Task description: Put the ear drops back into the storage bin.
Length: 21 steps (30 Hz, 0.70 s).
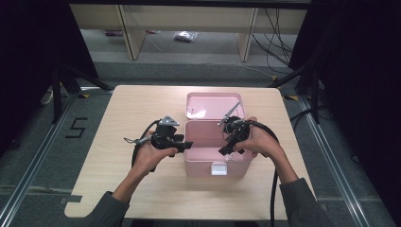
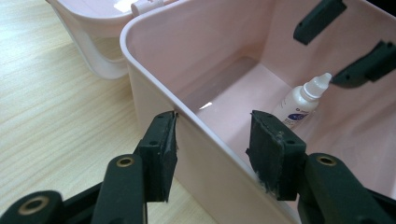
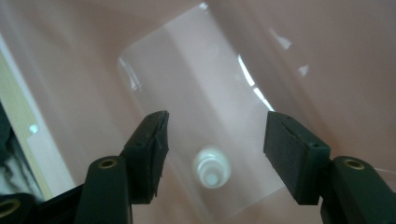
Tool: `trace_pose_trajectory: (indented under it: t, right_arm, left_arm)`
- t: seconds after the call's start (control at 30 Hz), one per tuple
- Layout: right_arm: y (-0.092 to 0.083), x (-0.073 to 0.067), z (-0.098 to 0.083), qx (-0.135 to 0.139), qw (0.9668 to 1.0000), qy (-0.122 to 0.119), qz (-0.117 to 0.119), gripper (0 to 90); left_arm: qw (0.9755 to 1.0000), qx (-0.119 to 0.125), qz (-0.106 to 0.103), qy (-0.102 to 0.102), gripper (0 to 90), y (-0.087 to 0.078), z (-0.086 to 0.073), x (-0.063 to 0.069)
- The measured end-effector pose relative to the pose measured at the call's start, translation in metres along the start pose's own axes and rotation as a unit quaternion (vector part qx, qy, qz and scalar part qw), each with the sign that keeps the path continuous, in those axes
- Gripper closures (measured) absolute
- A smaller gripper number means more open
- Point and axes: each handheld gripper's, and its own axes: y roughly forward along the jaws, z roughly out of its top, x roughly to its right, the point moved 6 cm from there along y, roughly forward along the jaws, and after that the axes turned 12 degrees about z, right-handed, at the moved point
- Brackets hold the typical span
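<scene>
An open pink box (image 1: 208, 158) stands mid-table, its lid (image 1: 213, 105) folded back behind it. My left gripper (image 1: 185, 145) sits at the box's left wall (image 2: 205, 154), jaws astride the rim: the outer pad (image 2: 163, 149) touches the wall and the inner pad (image 2: 271, 149) hangs inside with a gap. A small white dropper bottle (image 2: 299, 100) stands upright on the box floor. My right gripper (image 1: 228, 149) hovers over the box, pointing down. Its open jaws (image 3: 217, 126) are directly above the bottle's cap (image 3: 211, 167) and hold nothing. The right gripper (image 2: 345, 44) is also in the left gripper view.
The light wooden table (image 1: 137, 104) has bare room left of and in front of the box. A white latch (image 1: 218, 169) hangs on the box's front wall. Beyond the table's far edge are grey floor, furniture legs (image 1: 130, 38) and cables (image 1: 279, 42).
</scene>
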Motion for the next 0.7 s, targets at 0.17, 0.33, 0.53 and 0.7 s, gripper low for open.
trace_pose_trajectory:
  t: [0.17,0.33,0.53,0.7]
  right_arm:
    - [-0.007,0.001,0.001,0.028,0.9995,0.013,-0.005,40.7]
    - [-0.014,0.004,0.002,0.053,0.9985,0.013,-0.008,40.7]
    - [-0.024,0.010,0.002,0.084,0.9962,0.019,-0.015,40.1]
    - [-0.033,0.014,0.003,0.115,0.9919,0.047,-0.026,39.8]
  left_arm:
    - [1.0000,-0.002,0.000,0.002,51.1,0.000,0.000,-0.001]
    - [1.0000,-0.001,0.001,0.001,51.0,0.001,0.000,0.000]
    - [1.0000,-0.001,0.000,0.002,50.8,0.001,0.000,0.000]
    - [1.0000,-0.001,0.000,0.003,50.7,0.001,0.000,0.000]
